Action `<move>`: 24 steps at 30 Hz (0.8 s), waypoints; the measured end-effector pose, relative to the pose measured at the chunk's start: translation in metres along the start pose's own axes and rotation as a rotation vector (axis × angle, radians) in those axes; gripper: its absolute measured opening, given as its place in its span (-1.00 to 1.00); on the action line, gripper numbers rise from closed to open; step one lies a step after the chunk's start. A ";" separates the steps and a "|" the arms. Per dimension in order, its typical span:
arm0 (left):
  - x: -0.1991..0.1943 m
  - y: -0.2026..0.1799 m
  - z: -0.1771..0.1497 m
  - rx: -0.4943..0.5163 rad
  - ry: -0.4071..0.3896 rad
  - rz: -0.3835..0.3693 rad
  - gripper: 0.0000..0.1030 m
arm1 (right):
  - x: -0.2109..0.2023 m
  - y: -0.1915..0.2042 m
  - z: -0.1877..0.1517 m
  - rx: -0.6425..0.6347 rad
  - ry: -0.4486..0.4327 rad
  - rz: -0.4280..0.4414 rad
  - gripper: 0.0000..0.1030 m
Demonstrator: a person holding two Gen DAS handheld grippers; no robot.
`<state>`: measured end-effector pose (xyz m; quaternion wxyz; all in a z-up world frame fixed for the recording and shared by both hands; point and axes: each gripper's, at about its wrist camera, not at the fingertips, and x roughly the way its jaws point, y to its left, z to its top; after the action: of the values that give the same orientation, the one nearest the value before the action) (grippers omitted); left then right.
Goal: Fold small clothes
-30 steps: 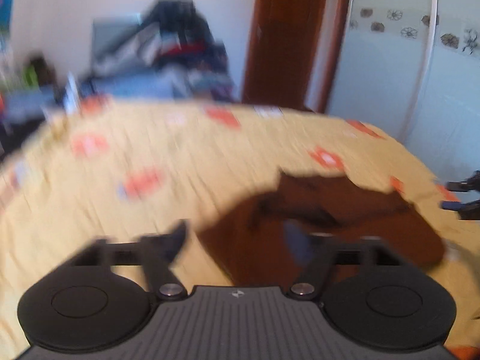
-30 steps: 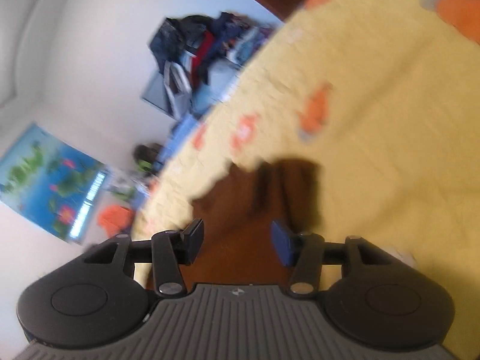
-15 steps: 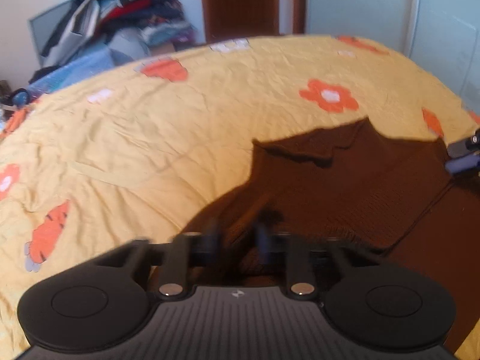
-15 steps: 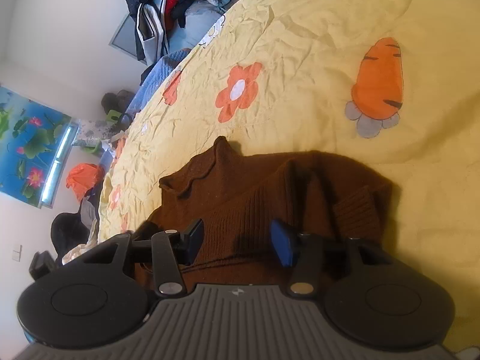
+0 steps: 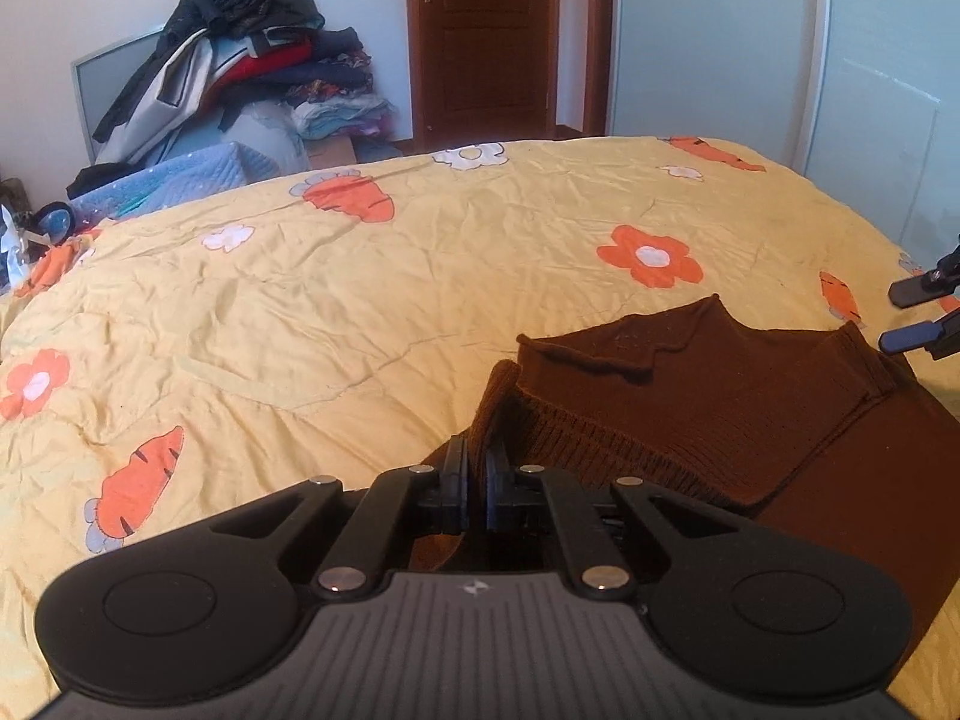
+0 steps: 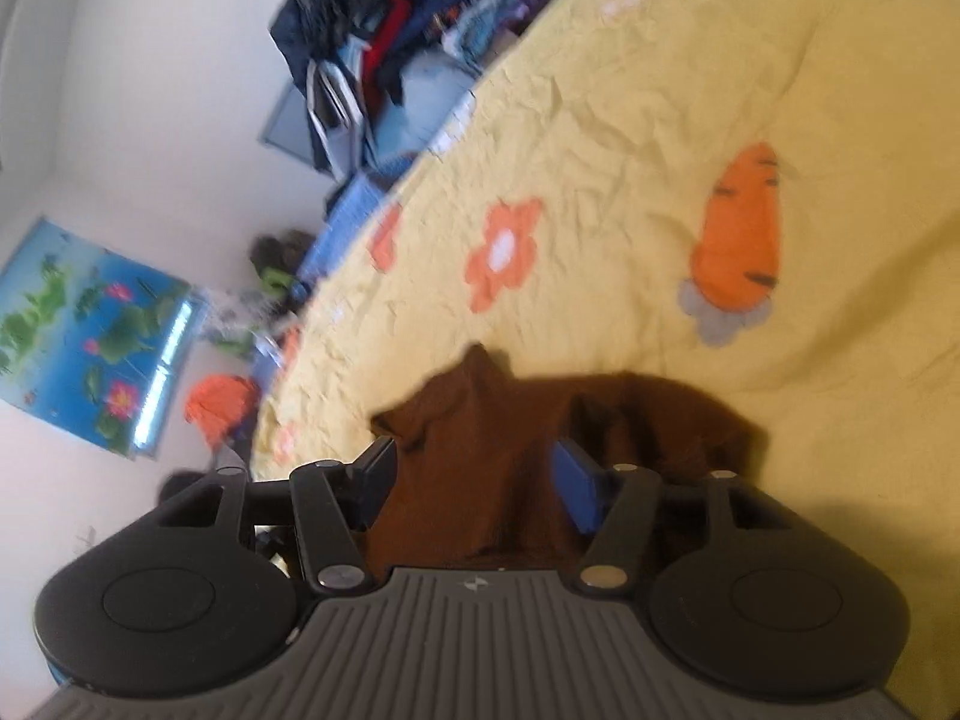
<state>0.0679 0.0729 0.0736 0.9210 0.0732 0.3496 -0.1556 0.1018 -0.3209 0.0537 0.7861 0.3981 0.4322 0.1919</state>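
On the yellow bedspread, our brown sweater lies near-right. Our left gripper pinches its ribbed near edge; our right gripper, jaws opening, straddles fabric unclamped. That thin pinch could slip when we lift.

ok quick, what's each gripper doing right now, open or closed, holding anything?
Left gripper: closed on a fold of the brown sweater.
Right gripper: jaws opening, over the sweater, gripping nothing.

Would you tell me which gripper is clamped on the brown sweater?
The left gripper, pinching the sweater; the right gripper is opening.
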 end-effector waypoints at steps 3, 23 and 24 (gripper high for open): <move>0.000 -0.002 0.001 -0.004 -0.008 -0.002 -0.90 | 0.010 -0.002 -0.003 0.000 0.046 -0.019 0.14; -0.005 0.014 0.006 -0.059 -0.045 0.032 -0.90 | 0.030 -0.001 0.000 -0.042 0.094 -0.127 -0.61; -0.004 0.016 0.008 -0.077 -0.059 0.046 -0.90 | 0.036 0.002 0.002 -0.057 0.111 -0.118 -0.72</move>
<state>0.0752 0.0875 0.0827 0.9364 0.0410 0.3262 -0.1229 0.1238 -0.2973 0.0366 0.7817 0.3382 0.4923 0.1794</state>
